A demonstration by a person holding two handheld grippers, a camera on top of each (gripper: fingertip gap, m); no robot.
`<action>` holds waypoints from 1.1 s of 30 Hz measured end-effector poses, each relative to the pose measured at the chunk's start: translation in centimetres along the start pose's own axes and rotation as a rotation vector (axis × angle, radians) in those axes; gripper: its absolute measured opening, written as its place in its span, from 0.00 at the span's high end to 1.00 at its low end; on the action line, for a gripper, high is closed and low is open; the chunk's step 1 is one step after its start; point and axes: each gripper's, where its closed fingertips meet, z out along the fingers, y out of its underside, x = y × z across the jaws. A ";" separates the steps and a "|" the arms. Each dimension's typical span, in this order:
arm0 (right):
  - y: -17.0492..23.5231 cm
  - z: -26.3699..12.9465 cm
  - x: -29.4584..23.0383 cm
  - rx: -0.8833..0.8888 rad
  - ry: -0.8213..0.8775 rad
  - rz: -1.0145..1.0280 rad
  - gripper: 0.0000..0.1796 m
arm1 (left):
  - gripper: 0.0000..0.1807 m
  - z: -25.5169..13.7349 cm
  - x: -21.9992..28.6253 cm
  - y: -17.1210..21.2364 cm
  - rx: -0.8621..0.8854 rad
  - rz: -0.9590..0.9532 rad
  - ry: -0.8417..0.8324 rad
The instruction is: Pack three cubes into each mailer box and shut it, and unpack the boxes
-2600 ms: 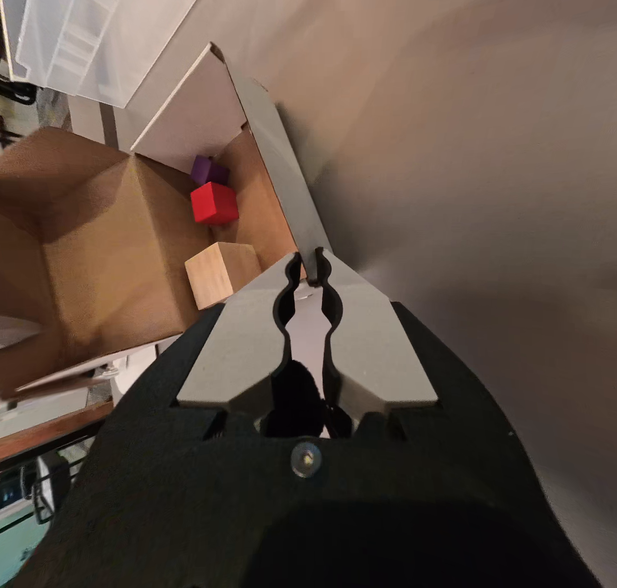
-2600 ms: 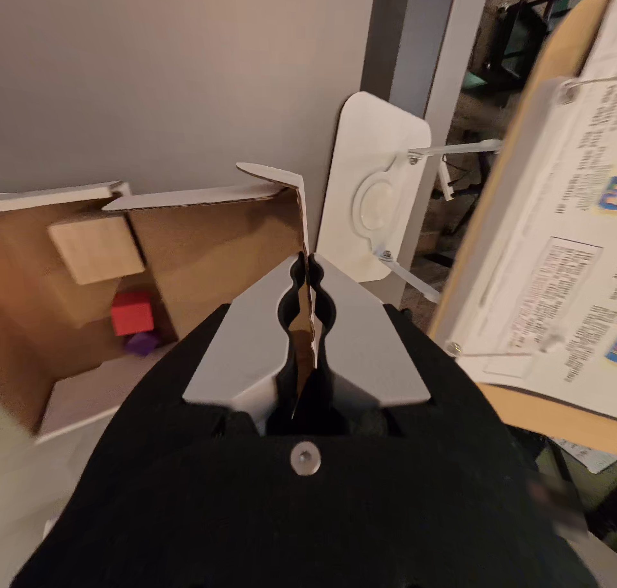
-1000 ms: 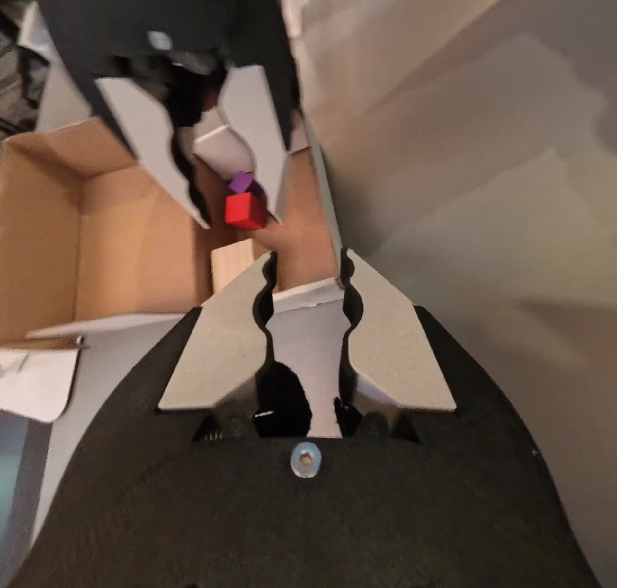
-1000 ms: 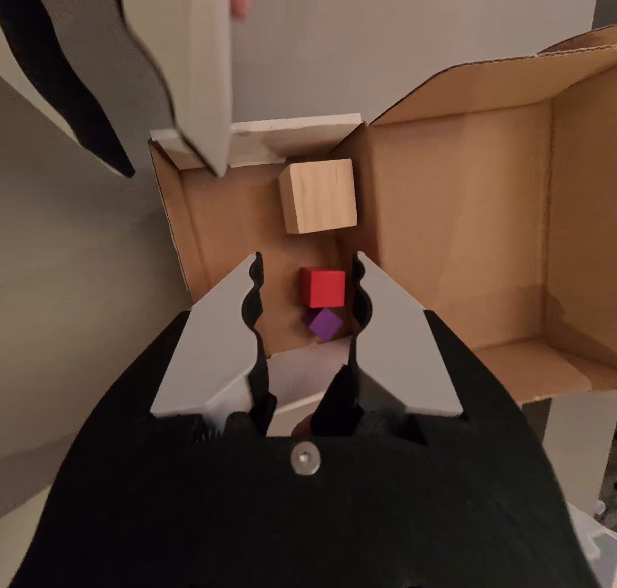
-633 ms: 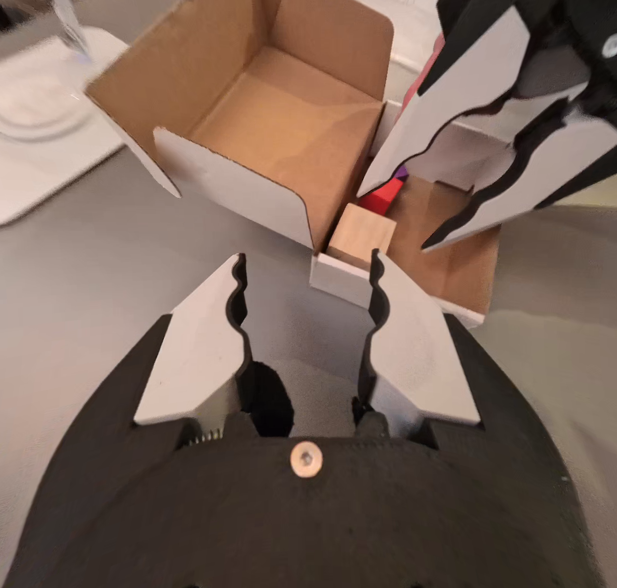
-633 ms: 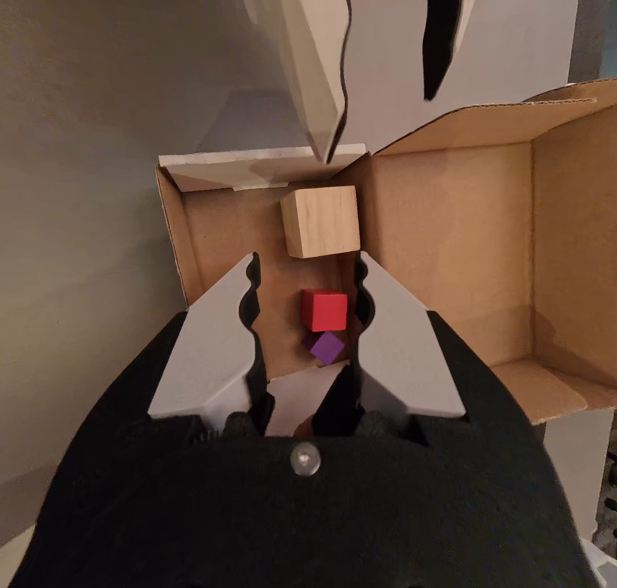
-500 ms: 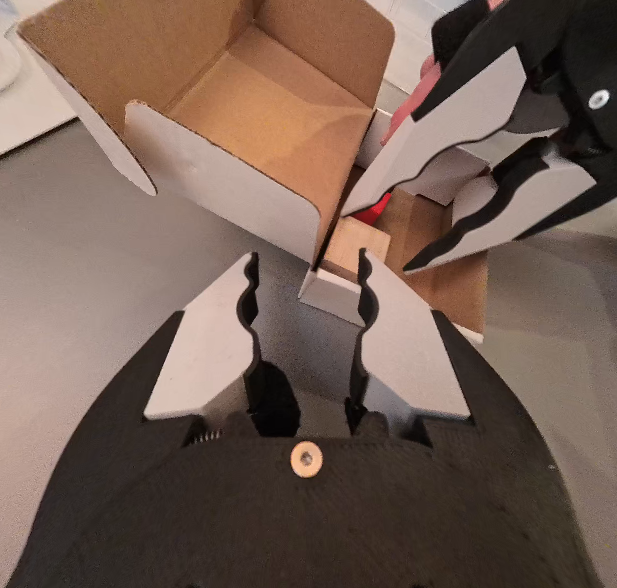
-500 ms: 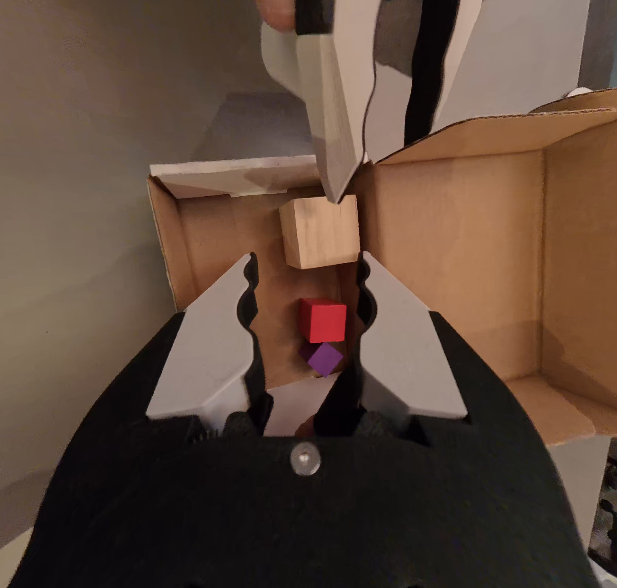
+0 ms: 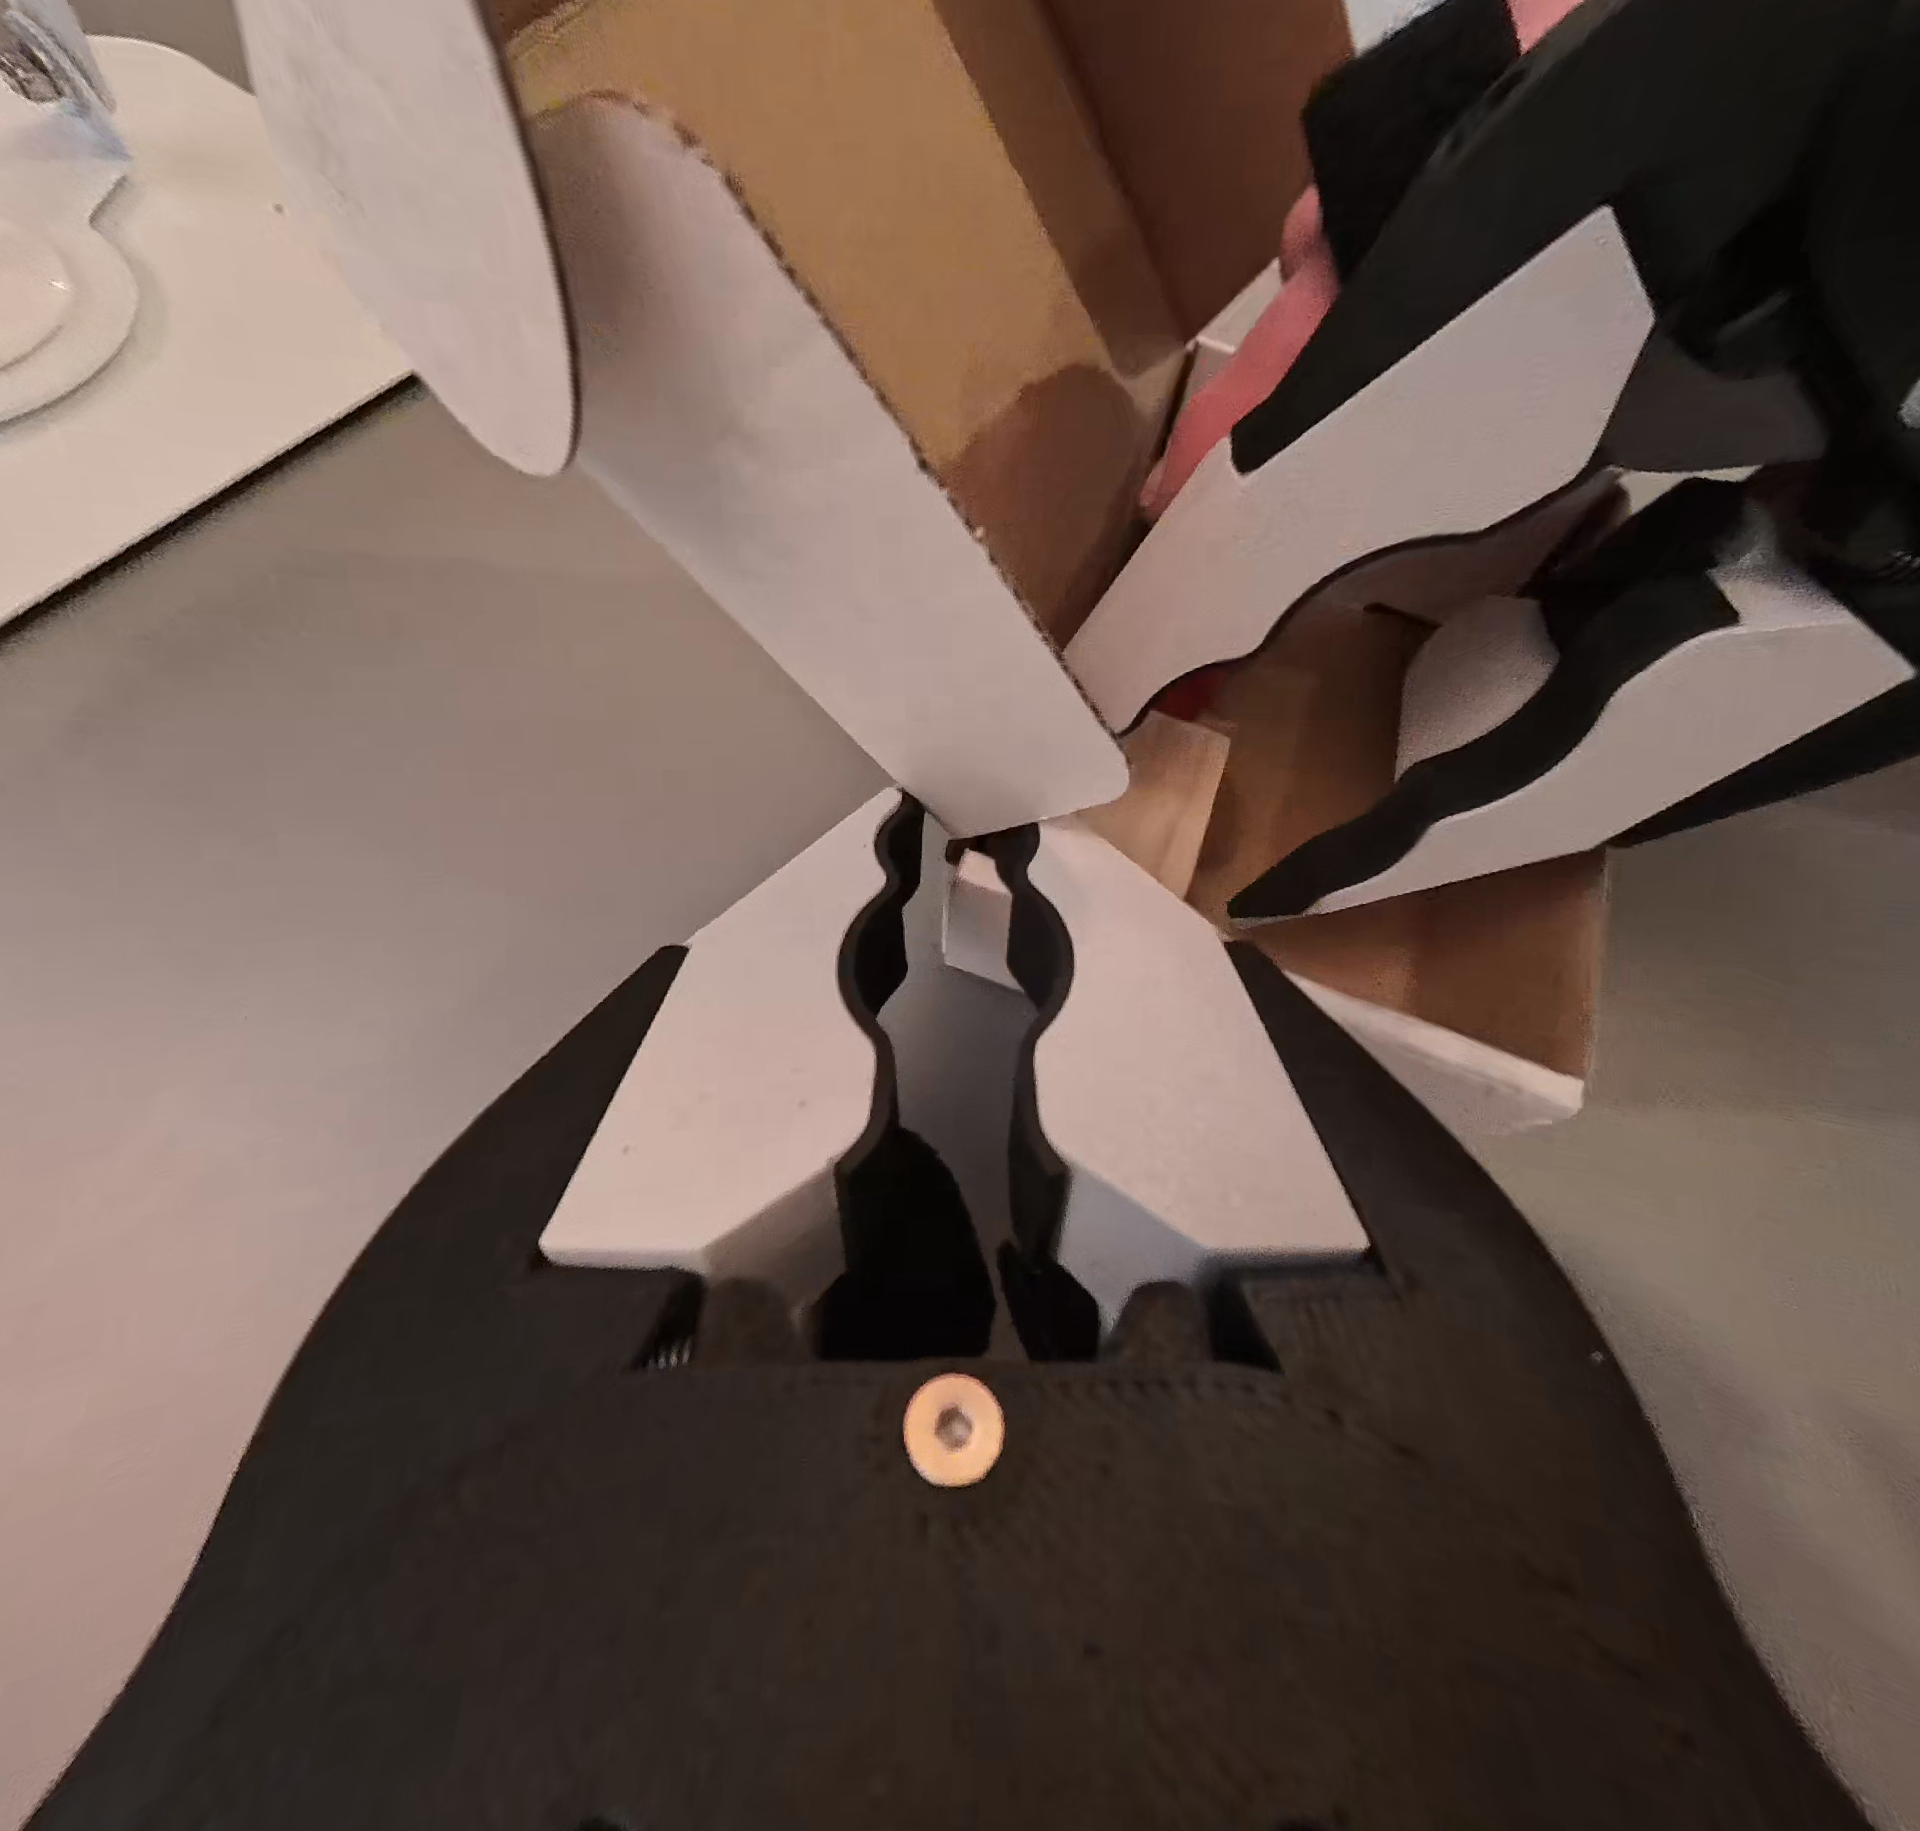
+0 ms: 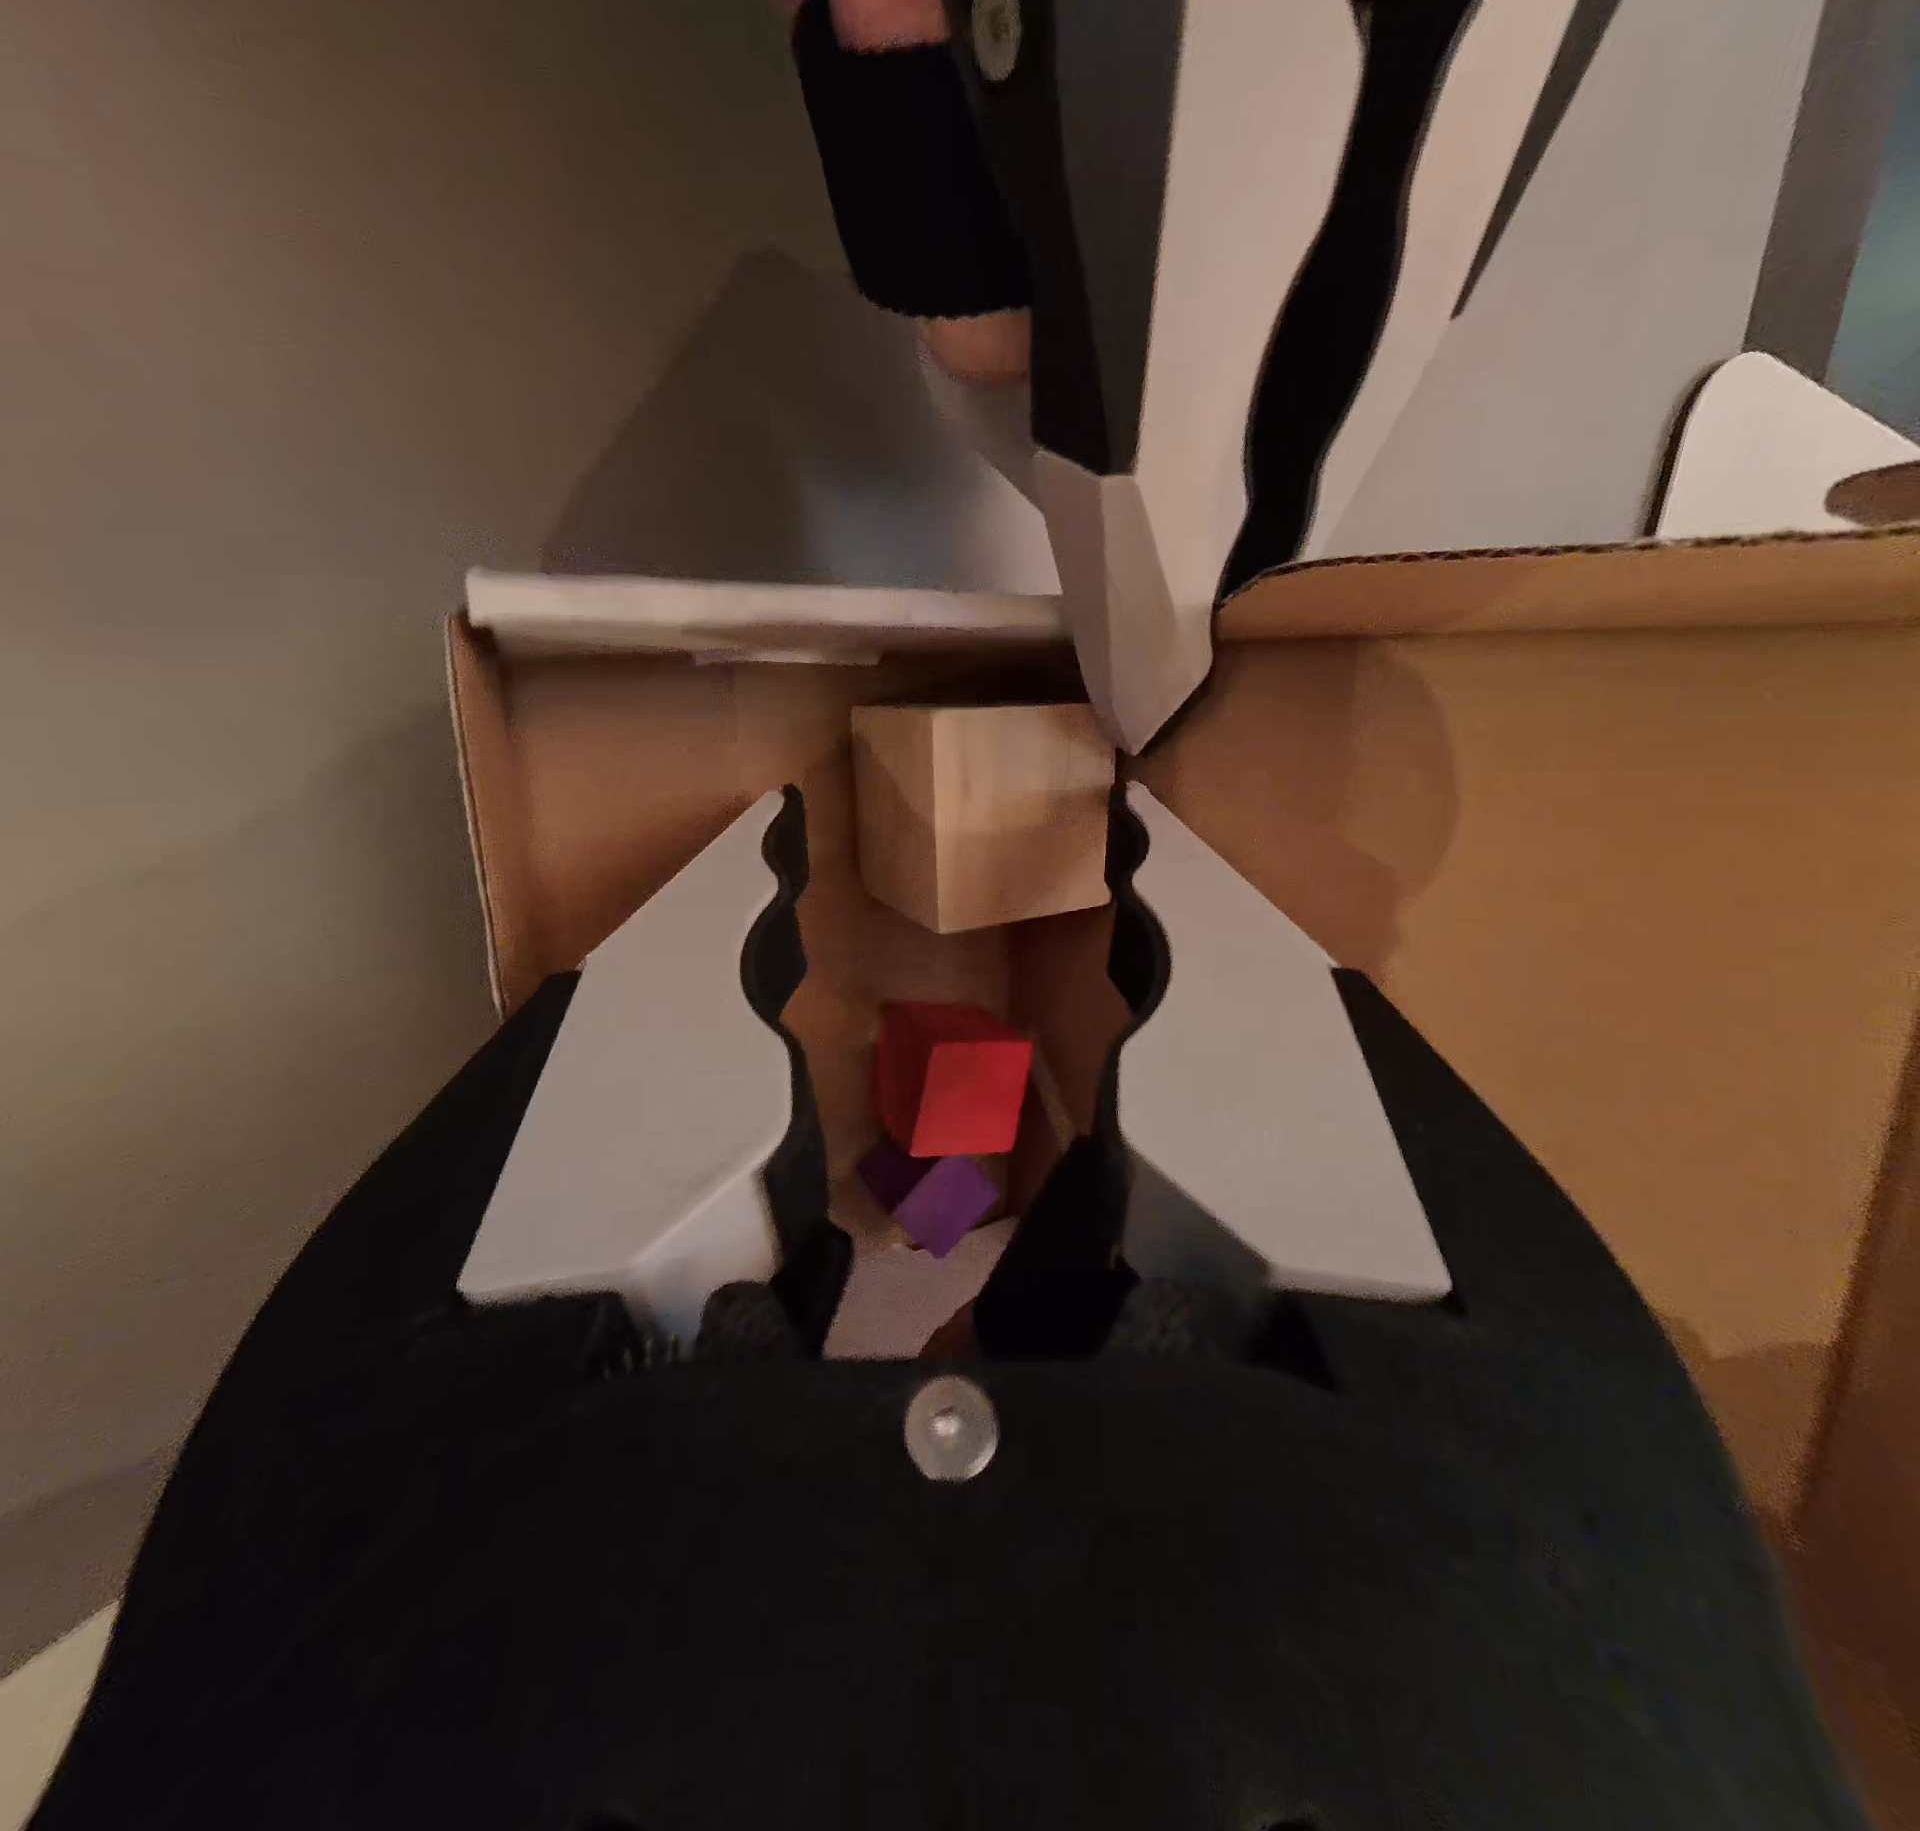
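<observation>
A white mailer box (image 10: pixel 623 732) with a brown inside lies open on the grey table, its lid (image 10: pixel 1558 846) standing at the right. Inside lie a wooden cube (image 10: pixel 977 825), a red cube (image 10: pixel 956 1085) and a purple cube (image 10: pixel 935 1205). My right gripper (image 10: pixel 954 799) is open, its fingers on either side of the wooden cube without touching it. My left gripper (image 9: pixel 966 831) is shut on the box's near corner, where the lid's white side flap (image 9: pixel 810 555) meets the wall. The right gripper (image 9: pixel 1169 794) shows there over the wooden cube (image 9: pixel 1169 805). The left gripper's fingers (image 10: pixel 1127 638) enter from the top.
A white round-cornered plate (image 9: pixel 125 254) lies on the grey table (image 9: pixel 312 898) left of the box; it also shows in the right wrist view (image 10: pixel 1766 451). A person's fingers in a black finger sleeve (image 10: pixel 914 171) hold the left gripper.
Both grippers let go of the box's side walls and moved. The left one came round to the near corner and closed on it; the lid tipped up. The right one lowered, open, toward the wooden cube.
</observation>
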 end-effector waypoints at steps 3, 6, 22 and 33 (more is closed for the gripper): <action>-0.2 -0.6 -0.7 0.010 -0.054 0.009 0.72 | 0.94 -0.1 0.3 0.1 -0.011 0.005 0.018; -0.2 -1.6 -1.4 0.008 -0.115 0.020 0.78 | 0.94 -0.1 0.3 0.1 -0.007 0.008 0.013; 0.4 -3.8 -1.3 0.022 -0.109 -0.013 0.75 | 0.95 -0.1 0.2 0.2 -0.032 0.098 -0.011; 17.9 -22.4 6.1 -0.113 0.299 0.287 0.75 | 0.95 -0.2 0.2 0.2 -0.027 0.101 -0.007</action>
